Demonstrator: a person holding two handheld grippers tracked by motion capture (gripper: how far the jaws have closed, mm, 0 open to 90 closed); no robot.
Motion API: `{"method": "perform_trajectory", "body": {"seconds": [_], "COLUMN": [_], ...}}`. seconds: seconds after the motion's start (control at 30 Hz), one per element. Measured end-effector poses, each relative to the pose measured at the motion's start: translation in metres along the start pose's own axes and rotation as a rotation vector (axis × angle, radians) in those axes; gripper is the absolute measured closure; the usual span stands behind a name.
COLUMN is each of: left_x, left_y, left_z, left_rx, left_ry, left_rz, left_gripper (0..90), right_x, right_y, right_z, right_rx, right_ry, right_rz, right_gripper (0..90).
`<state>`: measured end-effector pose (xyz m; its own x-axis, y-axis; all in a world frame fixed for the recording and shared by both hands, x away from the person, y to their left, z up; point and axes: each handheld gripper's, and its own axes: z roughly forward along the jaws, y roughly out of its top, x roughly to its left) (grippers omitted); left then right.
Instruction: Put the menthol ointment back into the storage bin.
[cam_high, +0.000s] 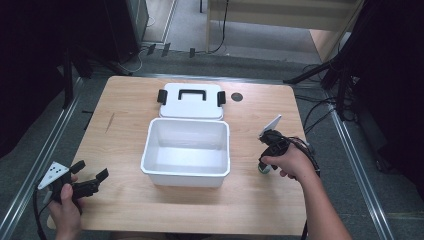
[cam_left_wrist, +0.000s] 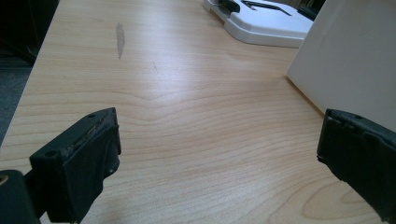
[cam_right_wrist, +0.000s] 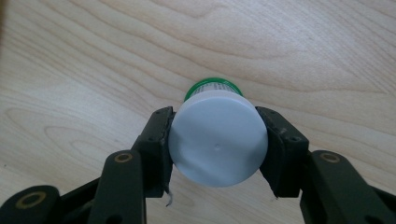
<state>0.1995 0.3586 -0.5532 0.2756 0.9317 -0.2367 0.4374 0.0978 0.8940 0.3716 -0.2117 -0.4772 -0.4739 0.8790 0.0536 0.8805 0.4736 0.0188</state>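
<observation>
Working at a light wooden table (cam_high: 125, 200), largest thing first: the white bin (cam_high: 186, 151) is sitting open and empty mid-table. Its white lid (cam_high: 191, 100) with black handle and side clips is lying flat just behind it, touching or nearly touching the back rim. A small dark round spot (cam_high: 237, 97) is showing on the tabletop right of the lid. My left gripper (cam_high: 90, 178) is resting low at the near left corner, jaws spread wide with nothing between them, pointing toward the bin's left wall. My right gripper (cam_right_wrist: 218, 140) is pointing down right of the bin, jaws pinching a small green bottle (cam_right_wrist: 217, 137) by its white cap; whether the bottle is touching the table I cannot tell.
</observation>
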Motion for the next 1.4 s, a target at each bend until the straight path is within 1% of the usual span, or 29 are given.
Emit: {"method": "perform_trajectory", "body": {"seconds": [0.17, 0.33, 0.37, 0.43, 0.53, 0.6, 0.73, 0.9, 1.07, 1.27, 1.4], "left_x": [0.0, 0.0, 0.0, 0.0, 0.0, 0.0, 0.0, 0.0, 0.001, 0.001, 0.001], "left_y": [0.0, 0.0, 0.0, 0.0, 0.0, 0.0, 0.0, 0.0, 0.0, 0.0, 0.0], "left_z": [0.0, 0.0, 0.0, 0.0, 0.0, 0.0, 0.0, 0.0, 0.0, 0.0, 0.0], "left_rx": [-0.001, -0.001, -0.001, 0.0, 0.003, 0.003, 0.001, -0.001, -0.002, -0.006, -0.006], "left_ry": [0.0, 0.0, 0.0, 0.0, -0.003, -0.003, -0.003, -0.003, -0.004, -0.005, -0.005], "left_rz": [0.0, -0.001, -0.001, -0.002, -0.003, -0.003, -0.004, -0.004, -0.006, -0.012, -0.011], "left_gripper": [0.1, 0.1, 0.1, 0.1, 0.1, 0.1, 0.1, 0.1, 0.1, 0.1, 0.1], "right_x": [0.003, 0.008, 0.008, 0.01, 0.014, 0.017, 0.024, 0.034, 0.043, 0.051, 0.057], "right_y": [0.002, 0.005, 0.006, 0.008, 0.011, 0.013, 0.017, 0.024, 0.031, 0.037, 0.041], "right_z": [-0.01, -0.028, -0.032, -0.041, -0.053, -0.061, -0.074, -0.085, -0.097, -0.115, -0.128], "right_rx": [-0.016, -0.028, -0.03, -0.039, -0.048, -0.049, -0.058, -0.066, -0.059, -0.063, -0.079], "right_ry": [0.001, 0.006, 0.006, 0.011, 0.007, 0.013, 0.015, 0.019, 0.024, 0.02, 0.024], "right_rz": [-0.033, -0.057, -0.069, -0.07, -0.092, -0.095, -0.12, -0.142, -0.167, -0.185, -0.196], "right_gripper": [51.2, 51.2, 51.2, 51.2, 51.2, 51.2, 51.2, 51.2, 51.3, 51.3, 51.3]}}
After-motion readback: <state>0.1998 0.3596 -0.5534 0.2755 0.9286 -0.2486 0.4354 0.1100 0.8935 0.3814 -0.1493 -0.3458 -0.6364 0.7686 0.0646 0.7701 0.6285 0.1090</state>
